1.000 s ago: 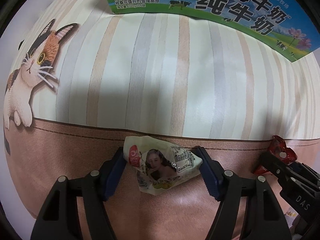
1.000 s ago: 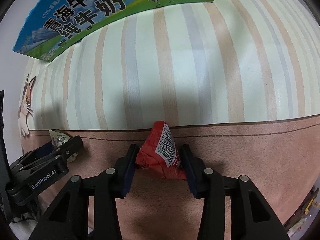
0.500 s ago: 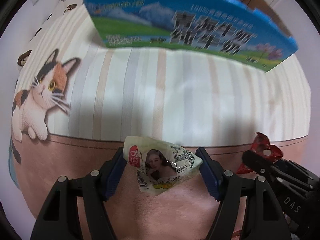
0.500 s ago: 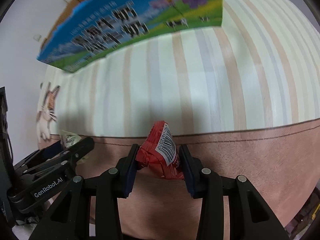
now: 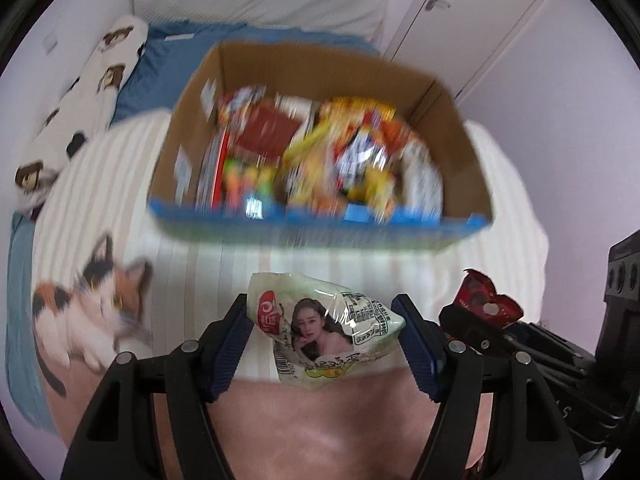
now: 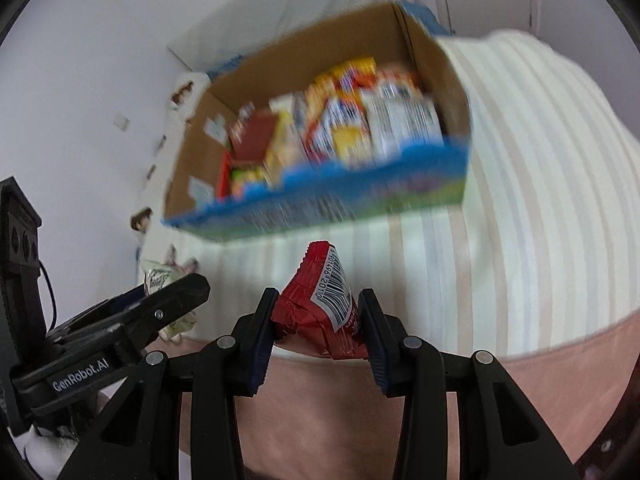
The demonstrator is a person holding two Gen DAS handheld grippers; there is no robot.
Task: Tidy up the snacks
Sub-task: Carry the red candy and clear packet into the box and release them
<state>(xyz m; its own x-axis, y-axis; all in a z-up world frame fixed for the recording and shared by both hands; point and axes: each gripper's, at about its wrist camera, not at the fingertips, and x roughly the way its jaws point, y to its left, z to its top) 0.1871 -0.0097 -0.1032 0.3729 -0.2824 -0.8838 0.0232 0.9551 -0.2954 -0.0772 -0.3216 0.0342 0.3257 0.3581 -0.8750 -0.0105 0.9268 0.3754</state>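
My left gripper [image 5: 322, 336] is shut on a pale green snack packet [image 5: 324, 332] with a printed portrait, held above the striped bedcover. My right gripper [image 6: 318, 320] is shut on a crumpled red snack packet [image 6: 320, 316] showing a barcode. Ahead of both stands an open cardboard box [image 5: 456, 120] with a blue and green printed front, filled with several colourful snack packs [image 5: 352, 156]. In the right wrist view the same box [image 6: 424, 52] sits up and left of centre. The red packet [image 5: 486, 300] and right gripper show at the right edge of the left wrist view; the left gripper [image 6: 172, 300] shows at lower left of the right one.
The box rests on a bed with a cream striped cover [image 5: 120, 200] printed with a calico cat [image 5: 92, 308]. A long dog-print pillow [image 5: 92, 92] and blue bedding [image 5: 176, 60] lie at the back left. White wall and closet doors [image 5: 472, 12] stand behind.
Both grippers have risen with their packets. The box, seen only as its printed front before, now shows its open top and the snacks inside.
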